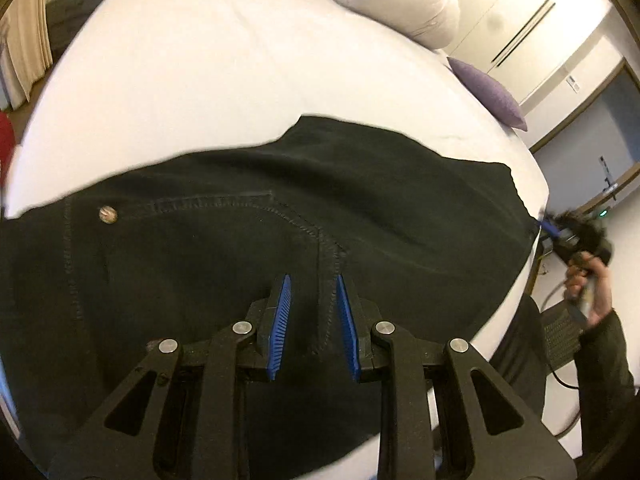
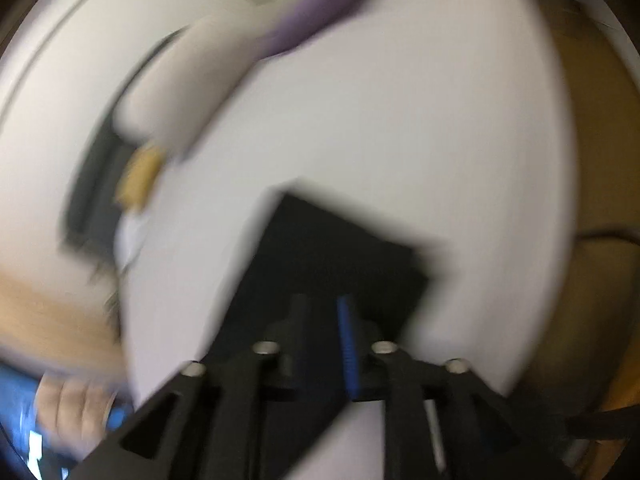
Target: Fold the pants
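lying flat across white bed [image 1: 240, 60], black pants [image 1: 280, 208], waistband and metal button [image 1: 108, 214] toward frame left, leg end running off to frame right at mattress edge. long axis: crosswise to left gripper's line of sight. fly seam dropping straight between blue pads [image 1: 280, 328].

left gripper [image 1: 312, 320]: directly above crotch area, jaws set narrow, a strip of seamed cloth between them; pads not clearly pressing, so grip undecided from this view. nearer of the two to garment's middle.

right gripper [image 2: 320, 320]: view heavily blurred; jaws partly apart, nothing visibly pinched, dark cloth corner [image 2: 340, 248] just beyond tips. seen from left camera, out at leg end, off bed edge, in person's hand [image 1: 588, 280].

judged next: leg end carried toward waistband, along long axis.

periphery: purple cushion [image 1: 492, 96], rolled white duvet [image 1: 400, 4].
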The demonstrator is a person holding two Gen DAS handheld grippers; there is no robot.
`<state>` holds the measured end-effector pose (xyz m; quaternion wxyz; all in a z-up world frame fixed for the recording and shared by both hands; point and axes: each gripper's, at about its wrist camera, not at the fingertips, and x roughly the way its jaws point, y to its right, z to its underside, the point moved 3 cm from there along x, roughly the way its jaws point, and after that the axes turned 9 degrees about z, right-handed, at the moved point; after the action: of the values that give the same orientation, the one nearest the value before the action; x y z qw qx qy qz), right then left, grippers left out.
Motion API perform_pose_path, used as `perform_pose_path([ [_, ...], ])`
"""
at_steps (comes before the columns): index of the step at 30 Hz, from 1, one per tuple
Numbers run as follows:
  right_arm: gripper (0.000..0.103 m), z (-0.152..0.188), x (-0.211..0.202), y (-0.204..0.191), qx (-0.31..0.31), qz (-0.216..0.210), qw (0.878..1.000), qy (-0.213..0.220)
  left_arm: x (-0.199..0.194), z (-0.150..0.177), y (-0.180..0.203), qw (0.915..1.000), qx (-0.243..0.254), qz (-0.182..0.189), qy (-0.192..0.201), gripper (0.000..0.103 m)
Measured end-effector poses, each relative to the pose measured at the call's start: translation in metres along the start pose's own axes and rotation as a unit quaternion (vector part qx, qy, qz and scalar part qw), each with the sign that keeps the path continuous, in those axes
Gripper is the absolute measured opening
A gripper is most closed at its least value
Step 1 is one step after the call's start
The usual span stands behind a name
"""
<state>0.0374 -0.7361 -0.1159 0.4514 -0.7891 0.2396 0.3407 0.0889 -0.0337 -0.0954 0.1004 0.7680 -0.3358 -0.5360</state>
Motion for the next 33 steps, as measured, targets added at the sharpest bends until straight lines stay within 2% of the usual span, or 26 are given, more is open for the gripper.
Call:
perform_pose_path([
  [1, 0.046, 0.01, 0.003, -0.032, -0.035, -0.04, 0.998, -0.021, 0.008, 0.003, -0.005, 0.9999, -0.006, -0.004, -0.009, 0.023],
  [3, 0.049, 0.046, 0.015, -0.105, -0.115, -0.113, 0.984, -0.075, 0.016, 0.011, -0.013, 0.9997, -0.014, -0.003, -0.017, 0.023],
  [4, 0.049, 0.069, 0.024, -0.139, -0.148, -0.147, 0.972, -0.106, 0.017, 0.017, -0.016, 0.9997, -0.018, 0.002, -0.013, 0.023],
  [6, 0.049, 0.125, 0.046, -0.203, -0.212, -0.206, 0.939, -0.176, 0.014, 0.027, -0.025, 0.9992, -0.034, 0.021, 0.001, 0.023],
  [8, 0.047, 0.183, 0.075, -0.254, -0.265, -0.217, 0.91, -0.234, 0.01, 0.035, -0.034, 0.9974, -0.057, 0.043, 0.012, 0.023],
  [10, 0.033, 0.216, 0.106, -0.283, -0.282, -0.215, 0.892, -0.281, 0.008, 0.042, -0.039, 0.9964, -0.064, 0.053, 0.019, 0.023],
  [12, 0.033, 0.243, 0.143, -0.298, -0.275, -0.197, 0.881, -0.332, 0.008, 0.045, -0.039, 0.9967, -0.059, 0.052, 0.02, 0.023],
  [13, 0.033, 0.252, 0.16, -0.3, -0.269, -0.188, 0.879, -0.346, 0.009, 0.046, -0.038, 0.997, -0.054, 0.05, 0.021, 0.023],
  [14, 0.032, 0.257, 0.176, -0.298, -0.267, -0.169, 0.882, -0.349, 0.01, 0.047, -0.038, 0.9972, -0.052, 0.049, 0.022, 0.022],
  [16, 0.0, 0.252, 0.207, -0.291, -0.245, -0.132, 0.892, -0.355, 0.013, 0.047, -0.038, 0.9972, -0.051, 0.05, 0.022, 0.022],
  [18, 0.0, 0.246, 0.225, -0.281, -0.195, -0.149, 0.894, -0.376, 0.015, 0.046, -0.038, 0.9969, -0.052, 0.054, 0.022, 0.022],
  [19, 0.0, 0.241, 0.223, -0.28, -0.204, -0.149, 0.9, -0.355, 0.017, 0.045, -0.038, 0.9968, -0.052, 0.057, 0.021, 0.022],
  [20, 0.0, 0.233, 0.218, -0.282, -0.217, -0.15, 0.91, -0.32, 0.014, 0.049, -0.039, 0.9967, -0.052, 0.058, 0.022, 0.022],
  [22, 0.0, 0.208, 0.216, -0.28, -0.206, -0.119, 0.937, -0.255, 0.013, 0.05, -0.042, 0.9966, -0.051, 0.06, 0.024, 0.022],
  [23, 0.0, 0.196, 0.212, -0.273, -0.184, -0.112, 0.947, -0.238, 0.012, 0.051, -0.042, 0.9966, -0.05, 0.06, 0.025, 0.022],
  [24, 0.0, 0.187, 0.21, -0.267, -0.162, -0.116, 0.951, -0.237, 0.009, 0.055, -0.043, 0.9966, -0.05, 0.06, 0.025, 0.022],
  [26, 0.011, 0.183, 0.199, -0.267, -0.157, -0.131, 0.949, -0.241, 0.01, 0.056, -0.043, 0.9967, -0.051, 0.058, 0.026, 0.022],
  [28, 0.02, 0.203, 0.179, -0.276, -0.181, -0.171, 0.935, -0.251, 0.011, 0.06, -0.044, 0.9968, -0.051, 0.056, 0.027, 0.022],
  [30, 0.023, 0.236, 0.169, -0.286, -0.223, -0.192, 0.912, -0.287, 0.011, 0.06, -0.044, 0.9969, -0.051, 0.054, 0.026, 0.022],
  [32, 0.023, 0.256, 0.175, -0.283, -0.243, -0.171, 0.907, -0.299, 0.014, 0.06, -0.041, 0.9972, -0.05, 0.05, 0.023, 0.022],
  [33, 0.014, 0.258, 0.185, -0.269, -0.222, -0.161, 0.91, -0.31, 0.015, 0.059, -0.039, 0.9973, -0.05, 0.049, 0.022, 0.023],
])
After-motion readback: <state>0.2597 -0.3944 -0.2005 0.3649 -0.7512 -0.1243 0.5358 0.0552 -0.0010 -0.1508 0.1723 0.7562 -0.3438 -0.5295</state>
